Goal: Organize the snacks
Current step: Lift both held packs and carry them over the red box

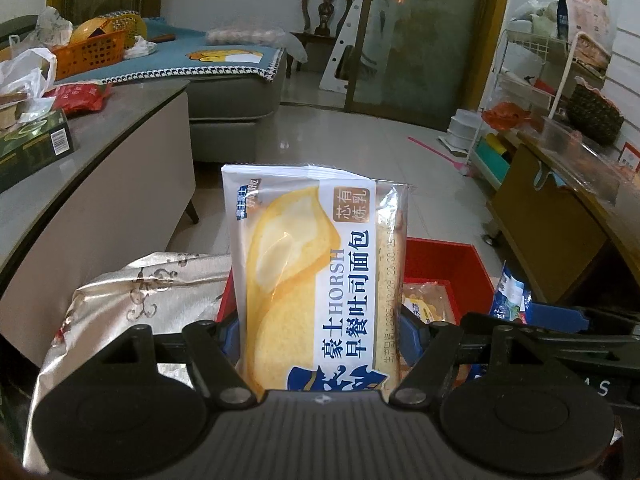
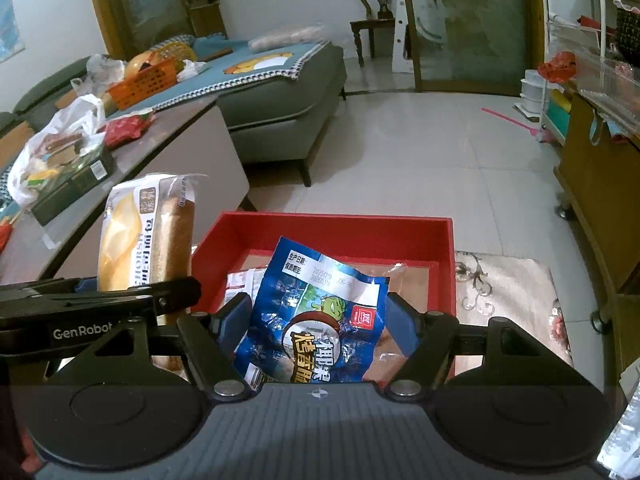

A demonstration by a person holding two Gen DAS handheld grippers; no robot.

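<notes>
L gripper (image 1: 320, 334) fingers clamp upright bread pack (image 1: 312, 272), R gripper (image 2: 316, 320) fingers clamp blue snack bag (image 2: 316, 312), both over red box (image 2: 332, 226); lower fully inside before releasing.

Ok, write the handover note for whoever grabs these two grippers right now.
Left gripper: shut on the toast bread packet, held upright above the left edge of the red box.
Right gripper: shut on the blue snack packet, held over the box.
Done: at least one wrapped snack already lies in the box.
Left: lower and release both packets into the box. More snack packs, including a red one, wait on the grey table to the left.
</notes>
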